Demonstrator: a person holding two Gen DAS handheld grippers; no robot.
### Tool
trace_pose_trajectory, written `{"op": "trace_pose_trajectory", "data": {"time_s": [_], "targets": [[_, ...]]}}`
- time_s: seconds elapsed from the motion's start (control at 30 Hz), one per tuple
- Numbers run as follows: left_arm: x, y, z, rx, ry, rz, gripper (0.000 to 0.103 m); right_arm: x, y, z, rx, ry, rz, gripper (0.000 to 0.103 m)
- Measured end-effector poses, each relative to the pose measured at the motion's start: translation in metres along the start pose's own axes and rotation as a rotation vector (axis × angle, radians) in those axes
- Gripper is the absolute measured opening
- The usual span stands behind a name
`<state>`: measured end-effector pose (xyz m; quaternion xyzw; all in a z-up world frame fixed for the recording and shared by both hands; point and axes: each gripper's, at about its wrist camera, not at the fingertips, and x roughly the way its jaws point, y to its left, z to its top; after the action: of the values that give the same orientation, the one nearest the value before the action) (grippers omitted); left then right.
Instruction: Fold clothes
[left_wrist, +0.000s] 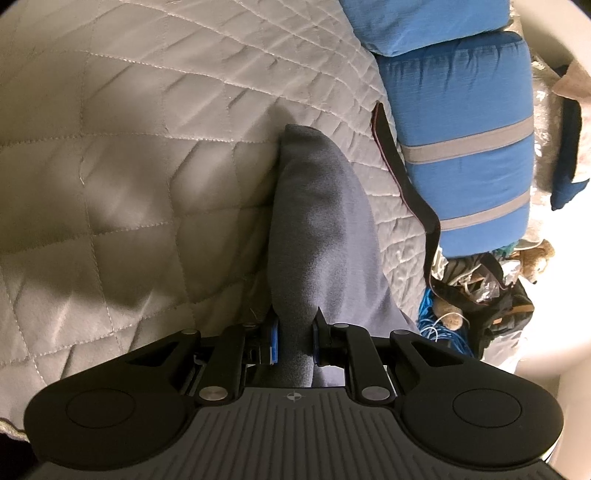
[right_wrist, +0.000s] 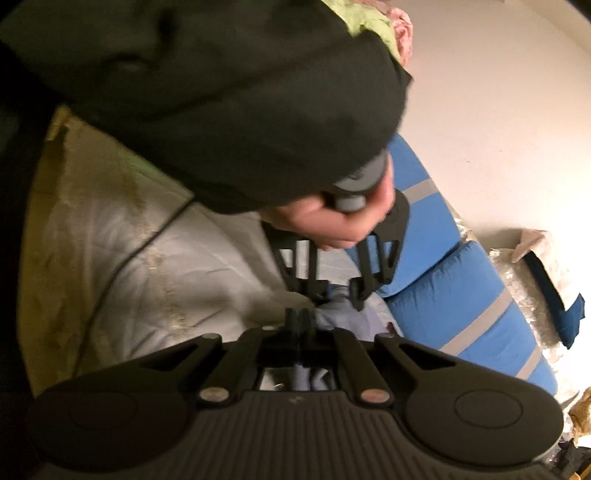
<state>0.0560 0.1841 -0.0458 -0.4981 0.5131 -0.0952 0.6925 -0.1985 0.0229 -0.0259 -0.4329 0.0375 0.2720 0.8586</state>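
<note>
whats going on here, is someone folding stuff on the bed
Yes. A person is working on a grey garment on a quilted bedspread, with a handheld gripper in each hand. The left gripper is clamped on a bunched part of the garment. The right gripper is shut right at the cloth's edge beside it; whether it has caught any fabric is unclear. The person's hand in a dark sleeve holds the left gripper. Blue cushions lie along the bed's edge.

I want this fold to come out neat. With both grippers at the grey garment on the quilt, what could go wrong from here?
The left gripper pinches only a narrow bunch of the grey garment, so it may slip out. The right gripper has shut at the cloth's very edge; whether it caught anything is unclear.
</note>
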Motion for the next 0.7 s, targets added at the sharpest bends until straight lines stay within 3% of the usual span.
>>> {"op": "trace_pose_trajectory", "data": {"time_s": [0.03,0.07,0.17,0.23,0.37,0.4,0.43,0.7], "targets": [[0.000,0.000,0.000,-0.002,0.002,0.000,0.015,-0.003,0.001,-0.001,-0.002,-0.011,-0.003,0.002],[0.000,0.000,0.000,0.000,0.003,0.000,0.015,-0.005,0.004,-0.001,-0.006,-0.022,-0.018,0.019],[0.000,0.000,0.001,0.004,0.003,0.001,0.015,-0.002,0.007,0.002,-0.024,-0.043,-0.098,0.051],[0.000,0.000,0.000,0.003,0.002,0.000,0.015,0.007,0.005,0.002,-0.024,-0.030,-0.117,0.053],[-0.001,-0.001,0.000,0.008,0.004,-0.002,0.015,0.025,0.004,0.001,-0.025,0.008,-0.138,0.048],[-0.001,-0.001,0.000,0.008,0.004,-0.003,0.015,0.027,0.003,0.000,-0.021,0.018,-0.130,0.040],[-0.001,-0.001,0.000,0.007,0.005,-0.004,0.015,0.029,0.002,-0.001,-0.012,0.027,-0.112,0.010],[0.000,0.000,0.000,0.001,0.005,0.000,0.015,0.026,-0.007,-0.009,-0.014,0.023,-0.056,0.005]]}}
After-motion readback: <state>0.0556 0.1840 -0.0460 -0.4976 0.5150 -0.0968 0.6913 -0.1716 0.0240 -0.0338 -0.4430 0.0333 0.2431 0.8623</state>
